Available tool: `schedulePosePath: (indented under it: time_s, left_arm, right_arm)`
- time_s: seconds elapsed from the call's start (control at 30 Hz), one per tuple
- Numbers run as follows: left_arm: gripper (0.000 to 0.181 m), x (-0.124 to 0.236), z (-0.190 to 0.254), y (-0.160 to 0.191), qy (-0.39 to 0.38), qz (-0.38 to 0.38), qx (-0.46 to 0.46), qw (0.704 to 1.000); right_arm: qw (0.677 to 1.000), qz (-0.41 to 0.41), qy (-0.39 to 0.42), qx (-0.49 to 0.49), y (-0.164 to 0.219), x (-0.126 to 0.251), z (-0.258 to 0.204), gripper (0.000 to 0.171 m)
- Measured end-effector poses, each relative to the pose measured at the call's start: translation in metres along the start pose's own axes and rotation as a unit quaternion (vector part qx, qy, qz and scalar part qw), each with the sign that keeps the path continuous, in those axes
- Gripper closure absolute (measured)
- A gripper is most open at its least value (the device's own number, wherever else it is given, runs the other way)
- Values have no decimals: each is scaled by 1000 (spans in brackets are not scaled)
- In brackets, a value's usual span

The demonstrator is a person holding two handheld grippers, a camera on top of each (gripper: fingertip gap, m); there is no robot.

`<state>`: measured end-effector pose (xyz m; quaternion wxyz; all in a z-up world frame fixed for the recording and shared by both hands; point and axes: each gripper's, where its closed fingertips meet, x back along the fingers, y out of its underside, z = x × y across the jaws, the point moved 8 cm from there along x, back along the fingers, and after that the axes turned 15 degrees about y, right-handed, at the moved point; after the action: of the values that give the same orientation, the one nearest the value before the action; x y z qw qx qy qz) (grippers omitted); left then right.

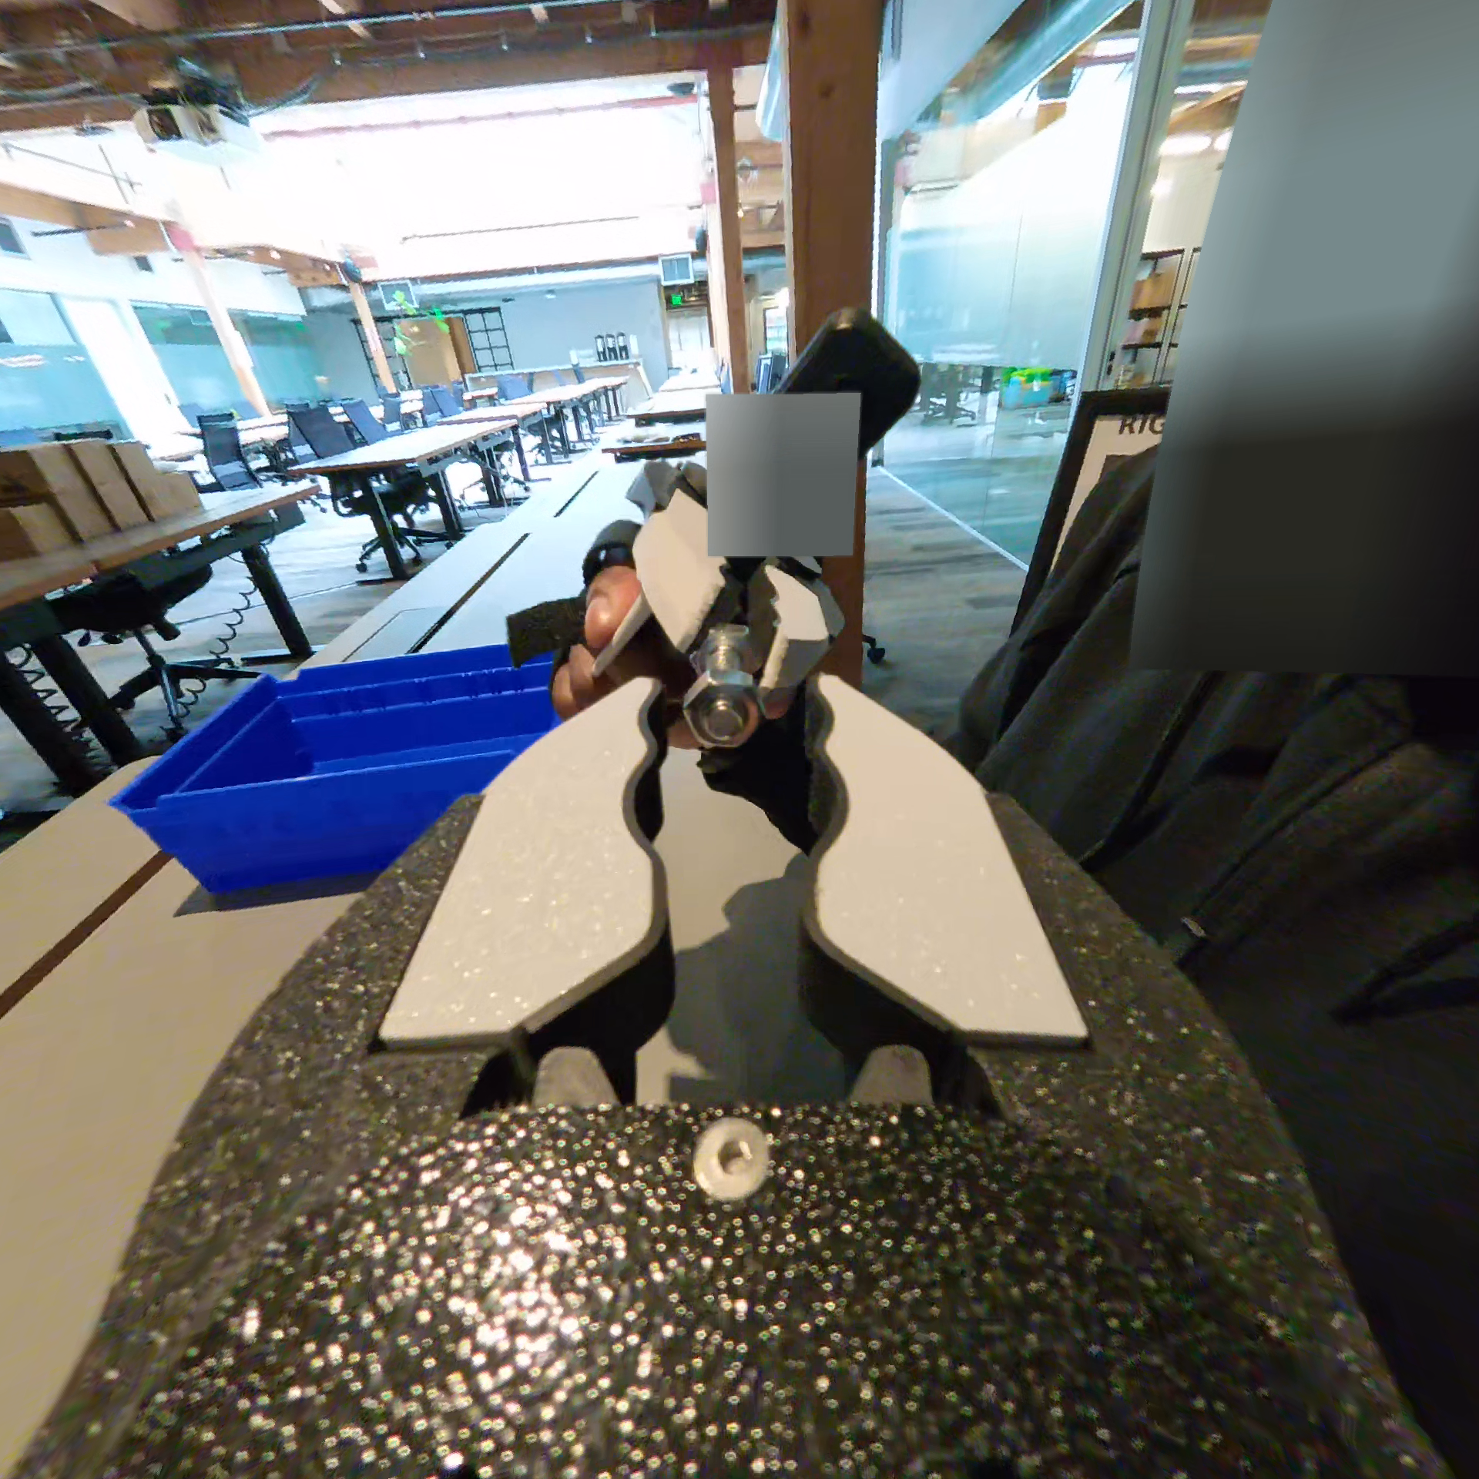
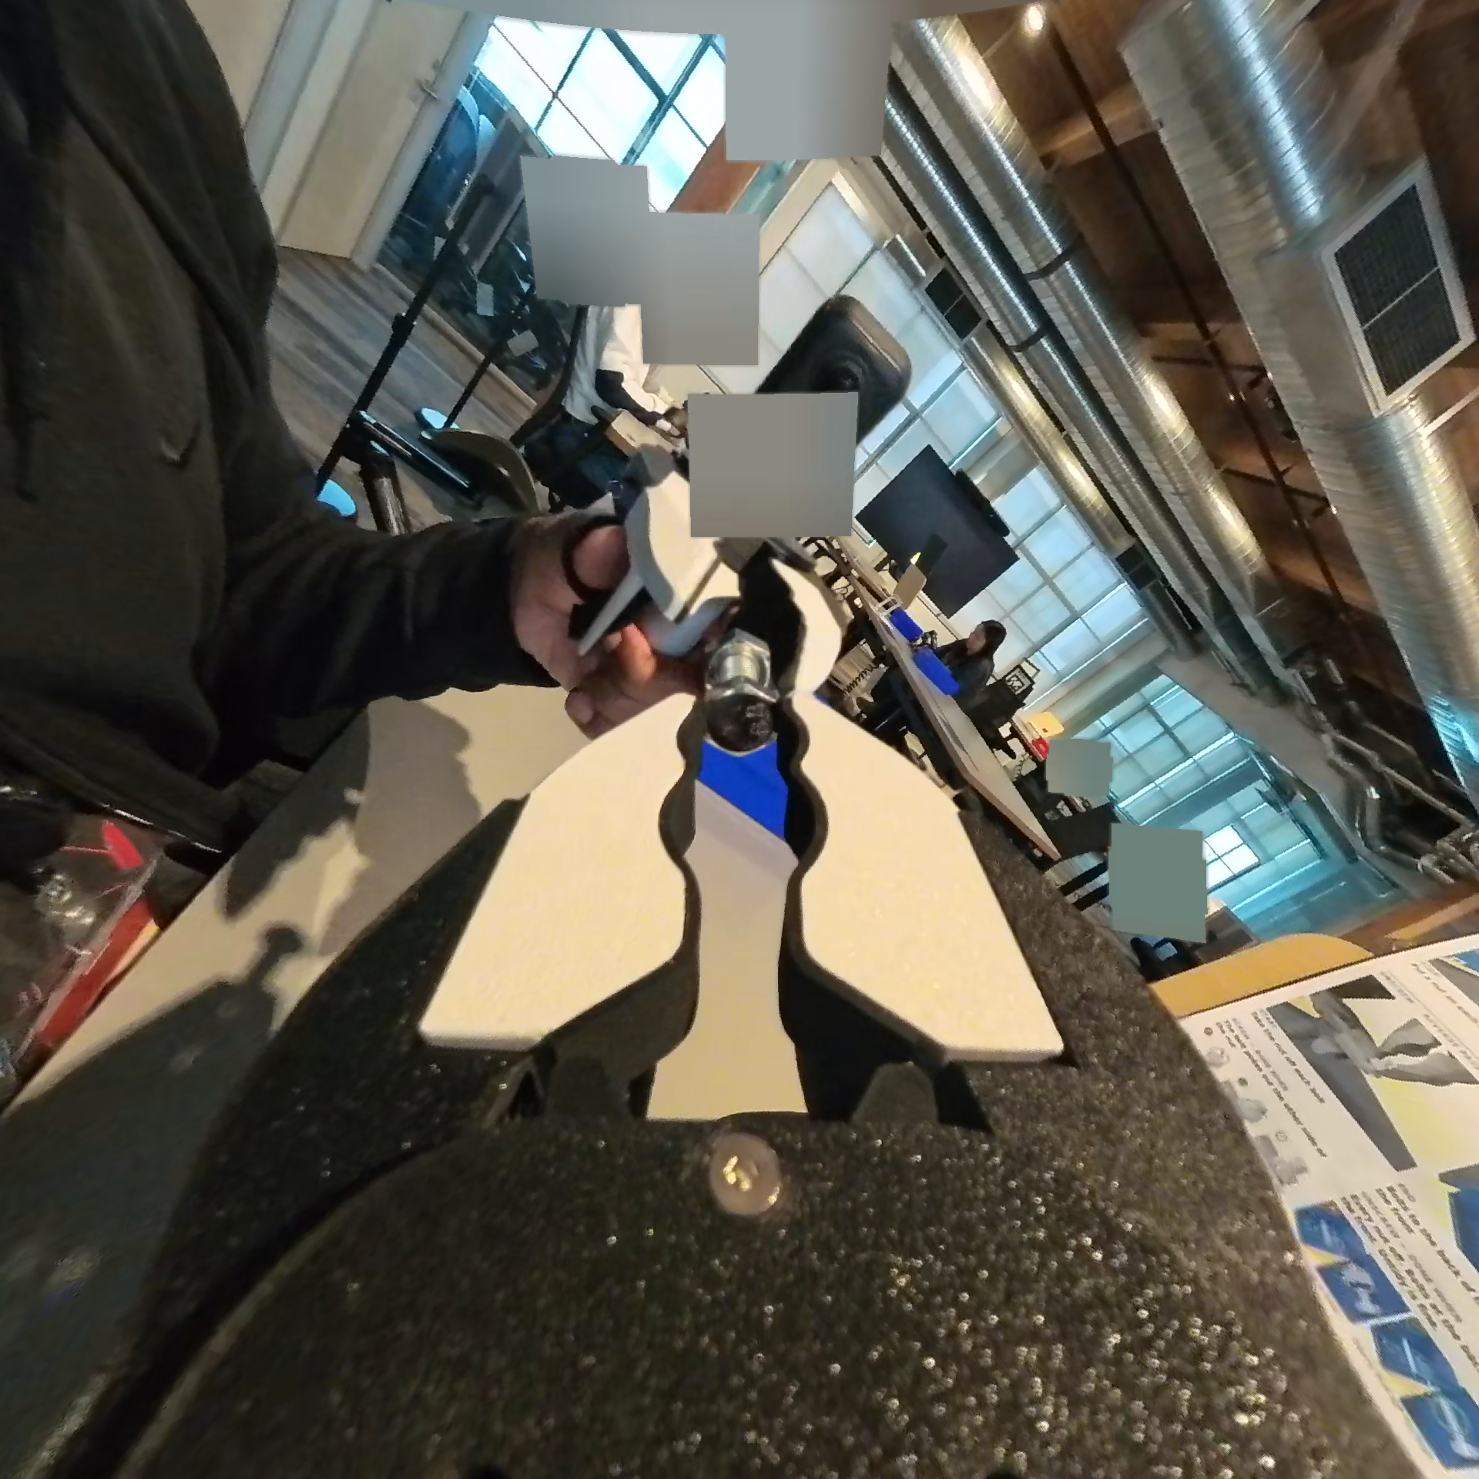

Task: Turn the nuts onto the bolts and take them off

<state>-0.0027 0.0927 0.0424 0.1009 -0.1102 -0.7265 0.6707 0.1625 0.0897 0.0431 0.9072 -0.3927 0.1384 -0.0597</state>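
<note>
Open office, grey desk (image 1: pixel 96 920) with blue bin (image 1: pixel 320 768) at left: your left gripper (image 1: pixel 732 724) pinches the nut (image 1: pixel 720 708) while your right gripper (image 2: pixel 740 720) clamps the bolt (image 2: pixel 740 716) head, opposed midair for turning.

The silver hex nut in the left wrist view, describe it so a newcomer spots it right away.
Start at the blue plastic bin on the grey table, then look right to where the left claw and the right claw meet tip to tip in the air. The silver hex nut sits there on a threaded silver bolt, the only six-sided shiny metal piece among matte grey fingers.
</note>
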Motion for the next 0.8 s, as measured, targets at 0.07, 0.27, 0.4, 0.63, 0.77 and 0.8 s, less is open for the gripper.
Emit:
schedulePosePath:
  time_s: [0.07,0.27,0.4,0.63,0.77,0.8]
  left_arm:
    - [156,-2,0,1,3,-4,4,1000]
    - [163,0,3,1,-29,-37,-70,996]
    - [163,-5,14,-2,-111,-112,-277,948]
    - [141,-8,21,-3,-157,-113,-379,905]
    - [139,0,14,-6,-91,-57,-242,964]
    - [140,2,12,-5,-80,-53,-211,973]
  right_arm:
    - [1000,1,-1,4,-1,0,-1,154]
    - [1000,-4,2,3,0,-3,-3,154]
    - [1000,-2,0,-25,1,-5,-1,154]
    - [999,-3,8,-31,1,-5,0,154]
    - [1000,7,10,-27,-1,-2,1,154]
    - [1000,8,10,-25,-1,-1,1,154]
